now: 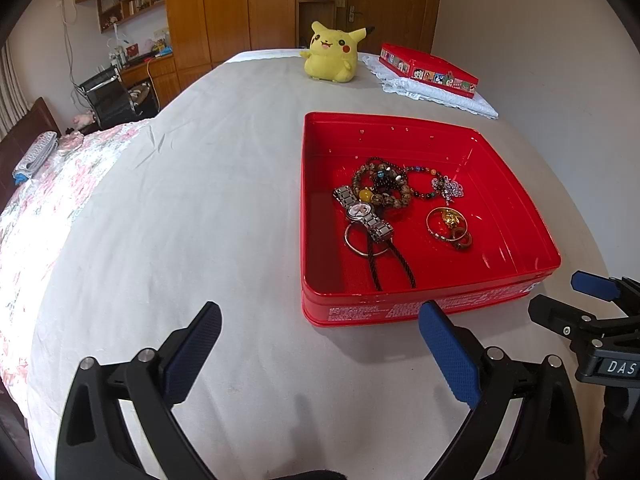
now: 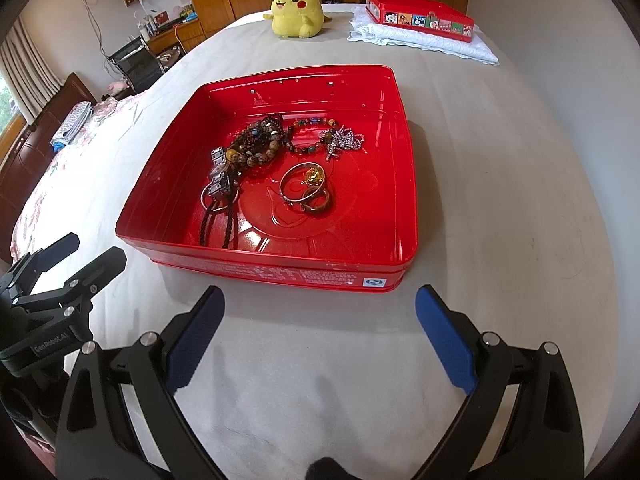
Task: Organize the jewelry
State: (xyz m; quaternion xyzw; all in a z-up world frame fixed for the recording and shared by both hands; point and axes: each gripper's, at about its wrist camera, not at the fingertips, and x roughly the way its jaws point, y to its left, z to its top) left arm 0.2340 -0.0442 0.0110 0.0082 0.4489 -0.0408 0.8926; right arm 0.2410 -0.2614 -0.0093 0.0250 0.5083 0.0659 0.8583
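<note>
An open red tin sits on the grey bedsheet and holds a jumble of jewelry. Inside lie a silver watch, brown bead bracelets, a silver chain, a gold bangle, a brown ring and a black cord. My left gripper hovers open at the tin's near left corner. My right gripper is open just short of the tin's front wall. Neither holds anything.
A yellow plush toy sits at the far end of the bed. Beside it, a red lid with cartoon pictures rests on a folded white lace cloth. A floral quilt covers the left edge.
</note>
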